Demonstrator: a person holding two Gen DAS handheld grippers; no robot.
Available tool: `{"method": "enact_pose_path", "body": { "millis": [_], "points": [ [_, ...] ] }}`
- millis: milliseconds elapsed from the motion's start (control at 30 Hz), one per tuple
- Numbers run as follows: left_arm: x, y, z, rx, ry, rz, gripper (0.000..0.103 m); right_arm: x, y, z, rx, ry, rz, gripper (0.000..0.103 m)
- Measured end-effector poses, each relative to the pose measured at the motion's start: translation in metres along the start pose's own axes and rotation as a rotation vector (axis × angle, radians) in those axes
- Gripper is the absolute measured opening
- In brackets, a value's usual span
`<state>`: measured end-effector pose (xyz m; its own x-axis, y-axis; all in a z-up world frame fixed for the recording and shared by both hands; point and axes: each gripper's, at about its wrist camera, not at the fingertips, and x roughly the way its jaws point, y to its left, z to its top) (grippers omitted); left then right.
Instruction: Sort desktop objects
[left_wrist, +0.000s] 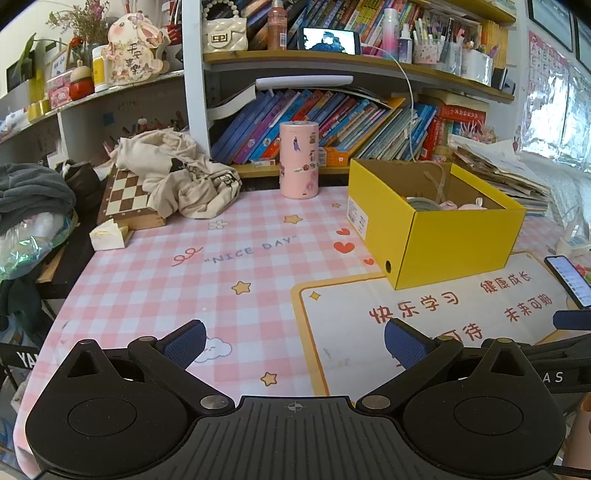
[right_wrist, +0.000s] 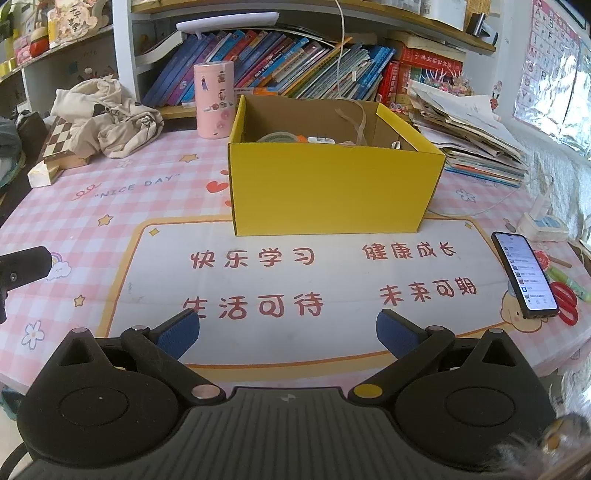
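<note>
Two tongs hover low over the bench, the left tongs and the right tongs, each with its blue pads spread apart and nothing between them. A pink-and-white checked mat covers the bench, printed with stars, hearts and the words "NICE DAY"; its white panel carries red Chinese lines, among them 快乐学习 and 健康成长. On the mat's far part stands an open yellow box holding a tape roll and small items only partly in view. Behind it, near the shelf, a pink canister with stickers stands upright. To the left, cream cloth lies heaped on a chessboard. A lit phone lies at the right beside red scissors. Slanted books fill the shelf behind.
</note>
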<state>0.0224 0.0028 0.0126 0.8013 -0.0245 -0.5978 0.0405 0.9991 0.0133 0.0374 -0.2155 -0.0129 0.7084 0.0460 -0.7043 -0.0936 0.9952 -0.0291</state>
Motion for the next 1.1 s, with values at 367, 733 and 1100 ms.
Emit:
{"method": "enact_pose_path", "body": {
  "millis": [367, 733, 1100],
  "points": [
    [0.0, 0.003, -0.001, 0.001, 0.009, -0.001, 0.103, -0.002, 0.006, -0.002, -0.004, -0.002, -0.004, 0.103],
    [0.0, 0.002, -0.005, 0.026, 0.024, -0.011, 0.103, -0.005, 0.01, -0.005, 0.008, 0.0, -0.02, 0.103],
    [0.0, -0.001, -0.006, 0.035, 0.037, -0.021, 0.103, -0.004, 0.011, -0.006, 0.012, 0.012, -0.019, 0.103]
  ]
}}
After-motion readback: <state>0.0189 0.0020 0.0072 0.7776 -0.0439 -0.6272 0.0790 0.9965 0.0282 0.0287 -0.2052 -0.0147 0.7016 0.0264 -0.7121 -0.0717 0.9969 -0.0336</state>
